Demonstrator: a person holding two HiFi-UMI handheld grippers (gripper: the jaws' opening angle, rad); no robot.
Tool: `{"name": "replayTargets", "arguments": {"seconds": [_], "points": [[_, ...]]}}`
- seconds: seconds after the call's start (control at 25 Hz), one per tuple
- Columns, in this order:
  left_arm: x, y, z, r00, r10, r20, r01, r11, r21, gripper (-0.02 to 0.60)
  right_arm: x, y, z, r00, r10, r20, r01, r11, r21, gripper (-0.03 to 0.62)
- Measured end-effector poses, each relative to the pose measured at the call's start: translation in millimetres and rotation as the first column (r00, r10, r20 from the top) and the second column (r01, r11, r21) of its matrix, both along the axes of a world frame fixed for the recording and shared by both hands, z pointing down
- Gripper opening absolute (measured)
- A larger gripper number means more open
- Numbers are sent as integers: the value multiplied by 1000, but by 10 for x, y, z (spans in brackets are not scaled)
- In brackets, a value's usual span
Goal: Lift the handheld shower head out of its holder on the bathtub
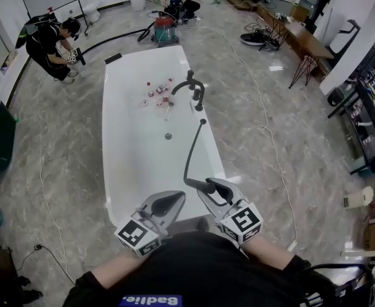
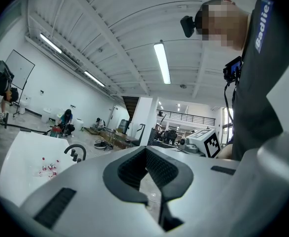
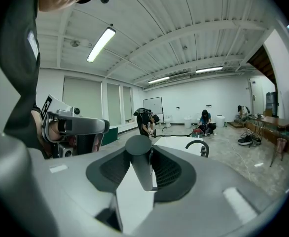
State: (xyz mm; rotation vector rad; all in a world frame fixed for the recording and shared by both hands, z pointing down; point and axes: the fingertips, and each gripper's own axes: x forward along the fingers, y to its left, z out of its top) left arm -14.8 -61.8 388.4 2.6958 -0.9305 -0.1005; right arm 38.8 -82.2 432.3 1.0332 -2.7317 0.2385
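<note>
The shower head [image 3: 139, 168] belongs to the white bathtub [image 1: 112, 139], the largest thing here, which stretches away in front of both claws. Its black hose [image 1: 190, 153] runs from the right claw [image 1: 208, 187] forward and a little up over the tub to the right rim. There it ends just in front of the curved black faucet [image 1: 194, 85]. I cannot make out the holder itself at that place. The dark handle of the shower head is now between the jaws of the right claw, and both pads press on its sides. In the right gripper view its long axis stands nearly upright and crosses the jaws, and does not lie along them. So I judge that the shower head is out of its holder, near the person's end of the tub and well apart from the faucet. The left claw [image 1: 175, 200] is just beside it on the left. Its jaws are together at the tips and there is nothing between them. The right hand is therefore the one that carries the thing. For any further lift, the hose behind it must stay loose.
</note>
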Motion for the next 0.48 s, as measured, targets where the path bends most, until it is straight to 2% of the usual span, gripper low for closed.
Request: {"name": "replayTargets", "arguments": {"seconds": [0.48], "points": [[-27,84,-10,1000,12,-16,-12,1000,8,0,10,7,-21,1000,8,-6,-8,1000,-6,133]]}}
